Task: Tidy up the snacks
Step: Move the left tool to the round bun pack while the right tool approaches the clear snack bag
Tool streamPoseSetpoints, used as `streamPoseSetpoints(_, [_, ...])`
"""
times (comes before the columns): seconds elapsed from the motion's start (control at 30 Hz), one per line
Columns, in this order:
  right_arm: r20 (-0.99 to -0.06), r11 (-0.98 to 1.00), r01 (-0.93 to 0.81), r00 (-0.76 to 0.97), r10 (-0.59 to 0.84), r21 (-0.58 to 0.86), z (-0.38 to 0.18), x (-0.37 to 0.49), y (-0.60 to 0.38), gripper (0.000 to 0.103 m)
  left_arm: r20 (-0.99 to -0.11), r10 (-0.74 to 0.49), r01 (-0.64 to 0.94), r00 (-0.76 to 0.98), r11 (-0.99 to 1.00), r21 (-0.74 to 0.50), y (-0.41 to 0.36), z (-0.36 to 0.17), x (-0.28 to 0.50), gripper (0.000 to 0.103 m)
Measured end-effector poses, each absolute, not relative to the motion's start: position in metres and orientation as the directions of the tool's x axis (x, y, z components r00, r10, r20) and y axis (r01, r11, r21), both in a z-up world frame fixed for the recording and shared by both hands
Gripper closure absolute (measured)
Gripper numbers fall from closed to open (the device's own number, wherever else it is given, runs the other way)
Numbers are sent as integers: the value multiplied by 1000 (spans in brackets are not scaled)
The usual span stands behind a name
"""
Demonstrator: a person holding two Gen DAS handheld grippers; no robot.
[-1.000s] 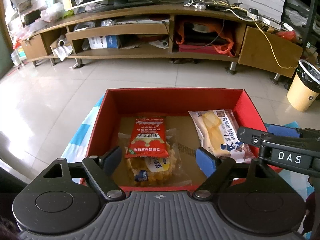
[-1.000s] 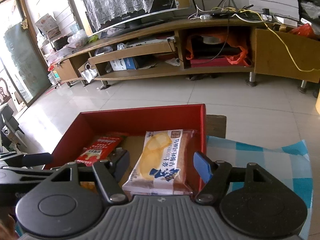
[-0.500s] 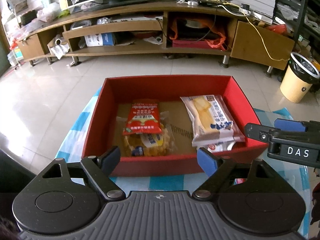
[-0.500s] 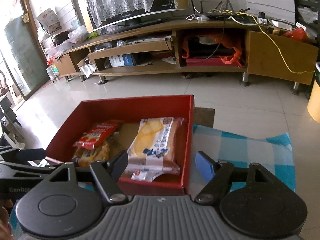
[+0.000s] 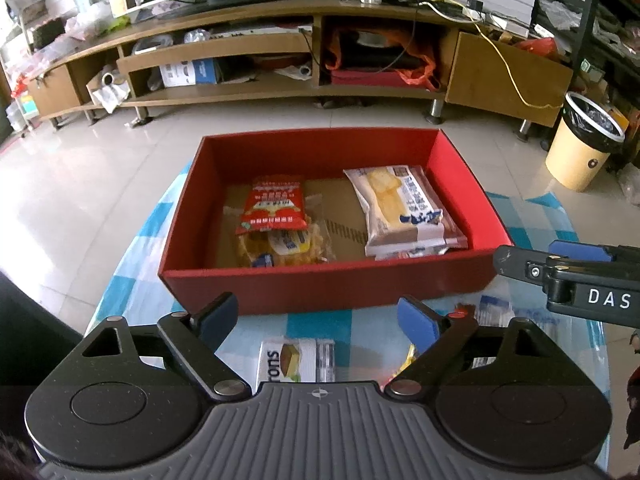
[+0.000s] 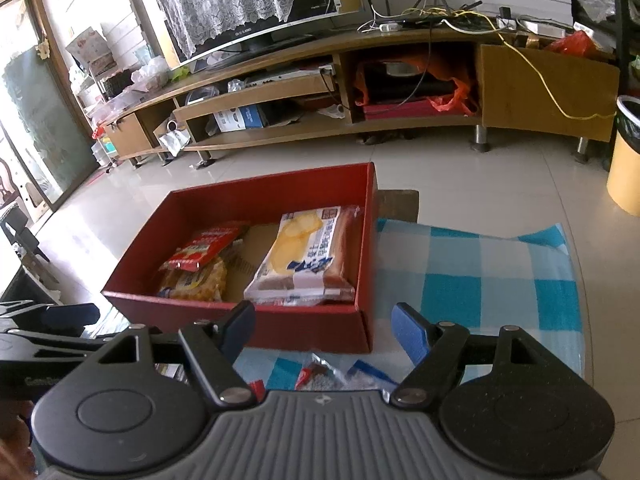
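Note:
A red box [image 5: 320, 284] [image 6: 312, 328] stands on a blue checked cloth. Inside lie a red snack packet [image 5: 274, 204] [image 6: 204, 246] over a clear bag of yellow snacks [image 5: 280, 246] [image 6: 196, 280], and a white bread pack [image 5: 400, 208] [image 6: 304, 256] at the right. My left gripper [image 5: 318, 320] is open and empty, just in front of the box, above a white snack pack [image 5: 298, 360]. My right gripper [image 6: 324, 328] is open and empty at the box's near right corner; loose wrappers [image 6: 320, 376] lie under it. The right gripper also shows in the left wrist view [image 5: 568, 276].
The checked cloth [image 6: 480, 272] covers a small table with its edge close on the right. A long wooden TV stand [image 5: 320, 52] runs across the back. A yellow bin [image 5: 584, 144] stands on the tiled floor at the right.
Both grippers have drawn back from over the box toward me. The bread pack stays in the box. Loose snacks in front of the box have come into view.

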State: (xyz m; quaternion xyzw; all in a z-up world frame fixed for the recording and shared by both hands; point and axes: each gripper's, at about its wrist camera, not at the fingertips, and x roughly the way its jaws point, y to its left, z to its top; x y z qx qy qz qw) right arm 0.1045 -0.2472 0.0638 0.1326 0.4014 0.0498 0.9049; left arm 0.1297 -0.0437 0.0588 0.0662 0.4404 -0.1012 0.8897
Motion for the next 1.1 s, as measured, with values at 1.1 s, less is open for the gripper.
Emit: streamPoseSetpoints(1.1, [-760,949,40,609,226,314,56,57,-253,27,-911,-175,283,374,957,-68,-40,4,63,5])
